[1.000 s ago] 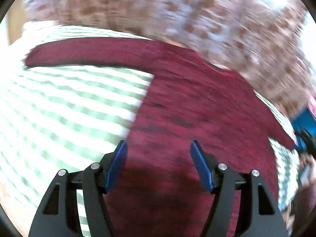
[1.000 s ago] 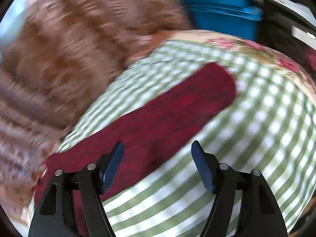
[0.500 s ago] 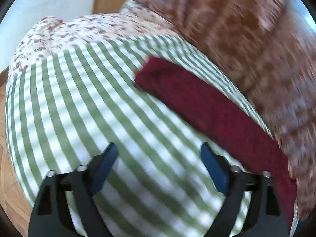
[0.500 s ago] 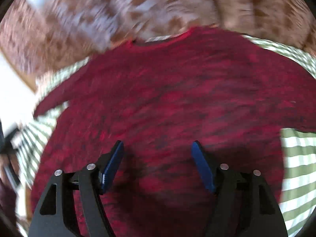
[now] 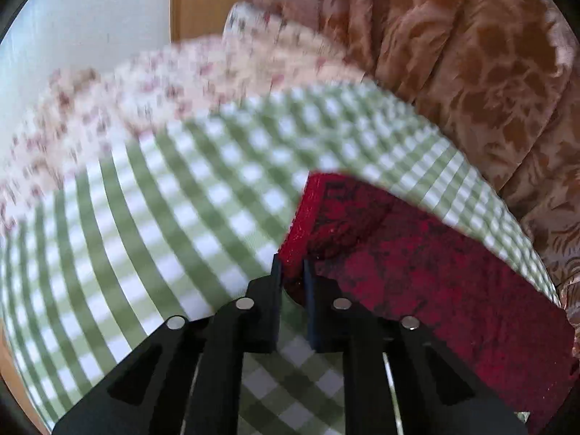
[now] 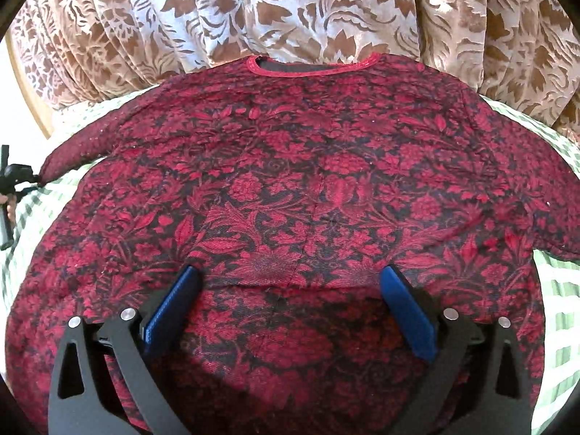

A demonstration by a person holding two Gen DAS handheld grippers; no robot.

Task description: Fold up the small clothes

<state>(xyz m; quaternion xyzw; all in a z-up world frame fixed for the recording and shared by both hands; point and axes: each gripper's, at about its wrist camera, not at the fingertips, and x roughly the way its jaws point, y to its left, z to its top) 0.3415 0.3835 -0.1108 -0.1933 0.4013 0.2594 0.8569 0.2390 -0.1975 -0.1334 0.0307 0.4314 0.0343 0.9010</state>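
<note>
Your left tool (image 5: pixel 291 272) is clamped on the cuff end of the sleeve (image 5: pixel 308 217) of the red floral top (image 6: pixel 308 199); its jaws have just closed, the red fabric pinched between the two pads with almost no gap. The sleeve runs from that pinch off to the lower right in the left wrist view, lying on the green checked cloth (image 5: pixel 163 235). Beyond the checks there's a pale flowered cloth (image 5: pixel 145 83), blurred, and a brown patterned curtain (image 5: pixel 471 72) hangs behind. Your right tool (image 6: pixel 290 282) is wide apart; its jaws have just been opening, and the blue pads (image 6: pixel 174 304) sit over the lower body of the top with nothing gripped. Can't tell whether the pad tips touch the fabric. In the right wrist view the top lies spread flat on the checked surface, neckline (image 6: pixel 311 69) at the far edge against the curtain, both sleeves stretched out to the sides. At the far left edge of that view you can see the other tool as a small dark shape at the sleeve tip. Whether this surface is a table or a bed isn't clear.
</note>
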